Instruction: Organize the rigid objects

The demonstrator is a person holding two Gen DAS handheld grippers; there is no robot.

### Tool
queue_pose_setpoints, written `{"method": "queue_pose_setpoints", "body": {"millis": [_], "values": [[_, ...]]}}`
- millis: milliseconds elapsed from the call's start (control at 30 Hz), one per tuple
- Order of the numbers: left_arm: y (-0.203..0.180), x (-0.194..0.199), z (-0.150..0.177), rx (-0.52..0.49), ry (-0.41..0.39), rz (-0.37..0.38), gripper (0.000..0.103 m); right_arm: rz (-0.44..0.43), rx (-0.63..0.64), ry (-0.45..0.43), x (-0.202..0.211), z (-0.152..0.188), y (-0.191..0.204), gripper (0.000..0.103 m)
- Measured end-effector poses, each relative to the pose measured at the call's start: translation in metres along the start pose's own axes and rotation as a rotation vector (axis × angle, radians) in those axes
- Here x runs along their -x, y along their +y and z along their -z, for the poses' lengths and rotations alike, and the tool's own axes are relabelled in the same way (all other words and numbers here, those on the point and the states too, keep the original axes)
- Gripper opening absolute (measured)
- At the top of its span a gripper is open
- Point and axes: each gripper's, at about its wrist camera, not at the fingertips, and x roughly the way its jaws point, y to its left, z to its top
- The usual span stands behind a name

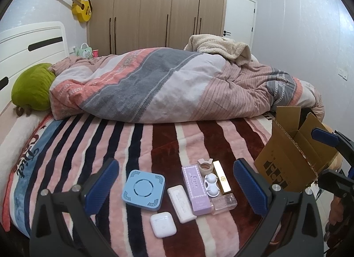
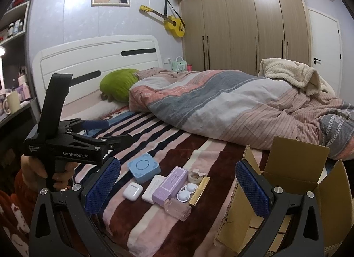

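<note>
Several small items lie in a cluster on the striped blanket: a blue square box (image 1: 143, 192) (image 2: 144, 167), a white earbud case (image 1: 163, 224) (image 2: 133, 191), a white oblong case (image 1: 181, 203), a purple box (image 1: 195, 189) (image 2: 170, 183), a white contact lens case (image 1: 211, 185) (image 2: 187, 191), a gold bar (image 1: 222, 176), a clear bottle (image 1: 224, 203) (image 2: 177, 209) and a tape dispenser (image 1: 205, 164). An open cardboard box (image 1: 287, 159) (image 2: 285, 190) stands at the right. My left gripper (image 1: 176, 185) is open above the cluster. My right gripper (image 2: 177, 188) is open, beside the box.
A rumpled duvet (image 1: 154, 89) and a cream blanket (image 1: 219, 46) lie across the far half of the bed. A green pillow (image 1: 31, 89) sits by the white headboard. A wardrobe and a yellow guitar stand behind. A shelf with a mug (image 2: 11, 102) is at the left.
</note>
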Motion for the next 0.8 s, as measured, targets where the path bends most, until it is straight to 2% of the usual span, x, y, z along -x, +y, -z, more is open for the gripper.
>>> {"method": "queue_pose_setpoints", "body": {"millis": [800], "values": [[0.0023, 0.0013, 0.0013, 0.002, 0.001, -0.011, 0.103, 0.0, -0.006, 0.008, 0.0023, 0.0049, 0.0005, 0.103]]}}
